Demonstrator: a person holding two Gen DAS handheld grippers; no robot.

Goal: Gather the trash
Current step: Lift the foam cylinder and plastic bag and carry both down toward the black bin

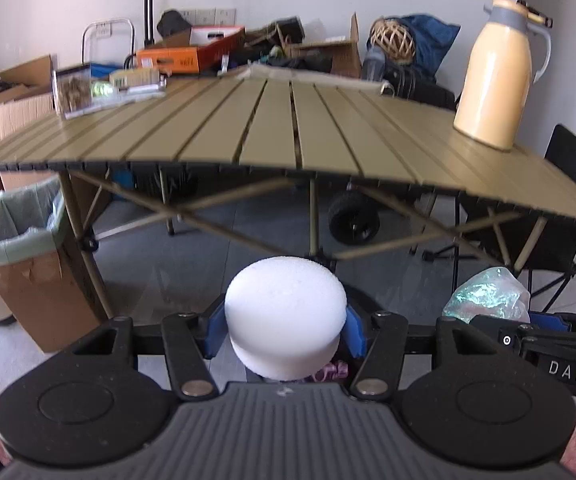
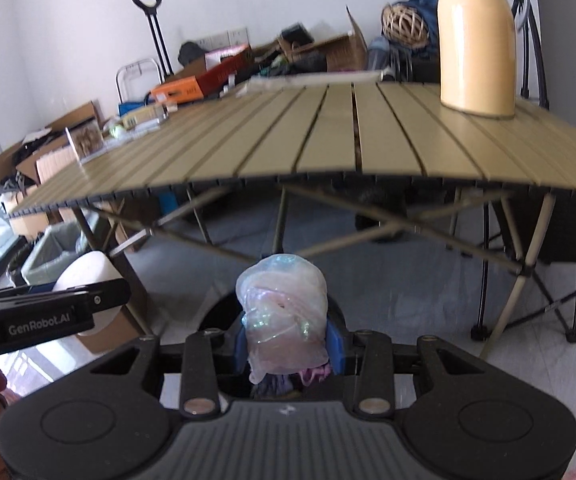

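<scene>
Nearest us, the white foam puck (image 1: 285, 316) sits pinched between the left gripper (image 1: 285, 330) fingers, held in the air short of the worktop (image 1: 271, 128). Our right gripper (image 2: 288, 344) clamps a crumpled plastic wrapper (image 2: 281, 312) (iridescent, slippery-looking). The lined cardboard bin (image 1: 19, 256) stands on the floor to the left, beside a table leg. We judge the wrapper could slide free mid-carry, or the light foam bounce off the bin's rim.

Two tools: the left tool (image 1: 285, 334) grips one white foam puck (image 1: 285, 312), the right tool (image 2: 288, 340) one crumpled plastic wrapper (image 2: 283, 316). One slatted counter (image 1: 215, 132) carries one cream thermos jug (image 1: 496, 76) and one clear box (image 1: 72, 90). One lined cardboard bin (image 1: 27, 264) stands on the floor.
</scene>
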